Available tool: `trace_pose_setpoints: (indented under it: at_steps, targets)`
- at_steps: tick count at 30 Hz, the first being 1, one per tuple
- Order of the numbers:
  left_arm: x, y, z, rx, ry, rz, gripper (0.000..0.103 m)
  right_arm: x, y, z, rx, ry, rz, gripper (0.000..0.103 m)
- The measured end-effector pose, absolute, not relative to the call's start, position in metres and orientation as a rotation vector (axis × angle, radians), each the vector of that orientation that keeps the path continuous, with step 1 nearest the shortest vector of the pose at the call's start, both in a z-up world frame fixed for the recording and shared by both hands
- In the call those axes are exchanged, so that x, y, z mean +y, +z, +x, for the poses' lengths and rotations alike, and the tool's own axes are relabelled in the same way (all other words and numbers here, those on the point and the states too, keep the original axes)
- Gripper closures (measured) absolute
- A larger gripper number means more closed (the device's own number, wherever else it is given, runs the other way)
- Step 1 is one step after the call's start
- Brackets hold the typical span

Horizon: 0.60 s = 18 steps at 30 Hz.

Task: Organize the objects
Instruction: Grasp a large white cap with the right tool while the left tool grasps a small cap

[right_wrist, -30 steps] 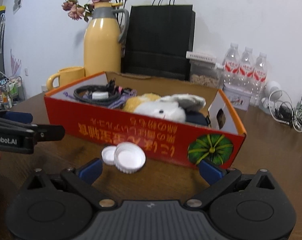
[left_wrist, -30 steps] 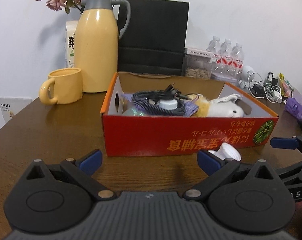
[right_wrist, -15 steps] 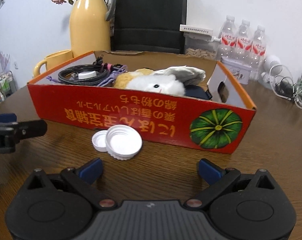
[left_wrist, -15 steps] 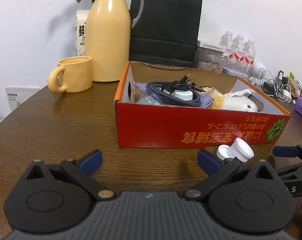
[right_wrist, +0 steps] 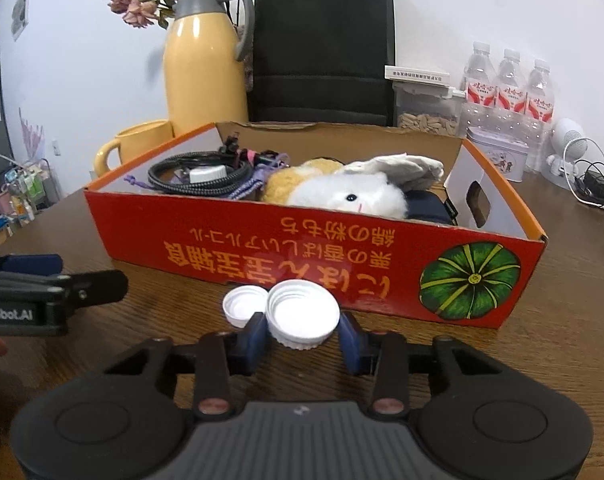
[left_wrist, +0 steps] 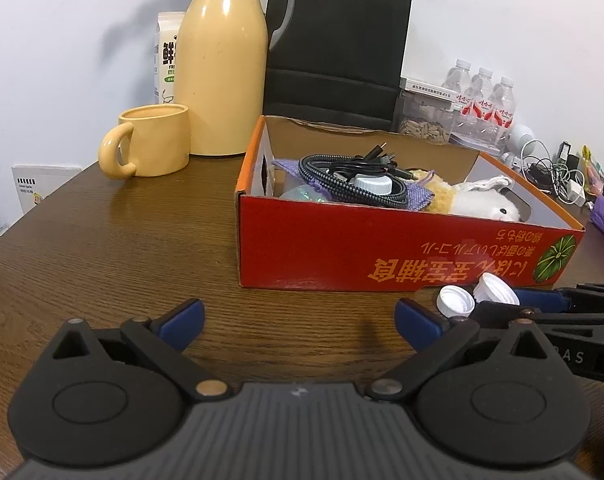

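The big white cap sits on the wooden table right between the blue pads of the right tongs, and those jaws are closing on it now. The left pad looks to be touching its ribbed rim, the right pad is just beside it, and I can't say for sure it's pinched yet. A round cap has no long axis to fuss over, so any line across it will do; what counts is that it lies dead ahead of the right tongs, which tilt down toward the tabletop from the near edge.

Just left of it, touching or nearly so, lies the small white cap, open side up. It's outside the jaws, but close enough that I'd judge it may get nudged.

The left tongs hang wide apart with nothing between them, also angled downward, over bare wood. From their side both caps lie off to the right, so the right hand is plainly the nearer one. Its finger pokes into the right camera's view from the left, well clear of the caps.

Just behind the caps stands the red box, its printed front wall almost against them. Inside are a coiled cable and a plush toy. To my eye, the lift has to clear that front wall.
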<state>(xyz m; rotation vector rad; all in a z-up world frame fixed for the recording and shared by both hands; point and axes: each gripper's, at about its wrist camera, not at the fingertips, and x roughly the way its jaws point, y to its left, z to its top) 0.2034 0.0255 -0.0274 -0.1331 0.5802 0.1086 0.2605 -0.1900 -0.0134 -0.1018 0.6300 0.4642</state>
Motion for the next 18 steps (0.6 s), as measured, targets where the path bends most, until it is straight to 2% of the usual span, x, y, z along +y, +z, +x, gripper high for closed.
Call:
trace_pose_setpoints:
  at_steps: [18]
  targets:
    - [0.002,-0.027,0.209,0.588,0.060,-0.104,0.000,-0.203,-0.004,0.245,0.517,0.447,-0.131,0.065]
